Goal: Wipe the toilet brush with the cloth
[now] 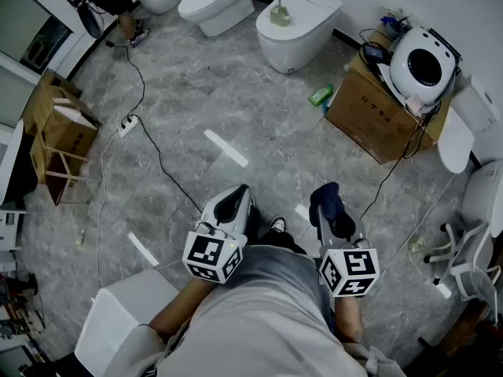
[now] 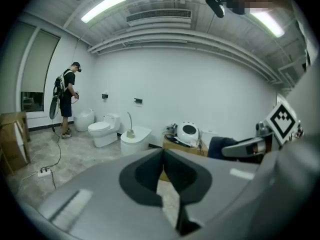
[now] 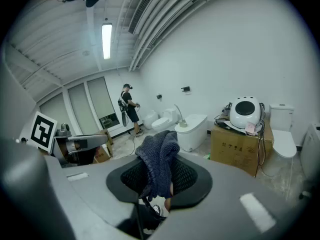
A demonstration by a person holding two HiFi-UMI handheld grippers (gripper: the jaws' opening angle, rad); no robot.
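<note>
The toilet brush [image 1: 277, 6] stands in a pale holder on the closed lid of a white toilet [image 1: 302, 34] across the floor. It also shows far off as the brush [image 2: 129, 126] and the brush [image 3: 179, 116]. My right gripper [image 1: 327, 200] is shut on a dark blue knitted cloth [image 3: 159, 160], which bunches above the jaws and hangs down between them. The cloth [image 1: 332, 207] is at waist height, far from the brush. My left gripper [image 1: 235, 198] is held beside it, shut with nothing between its pads [image 2: 150, 176].
A cardboard box [image 1: 376, 115] carrying a round white appliance [image 1: 423, 66] stands right of the toilet, a green bottle [image 1: 320, 95] on the floor between them. A second toilet [image 1: 214, 3] is at the back, a power strip [image 1: 128, 122] and cable left, another person [image 2: 65, 99] far off.
</note>
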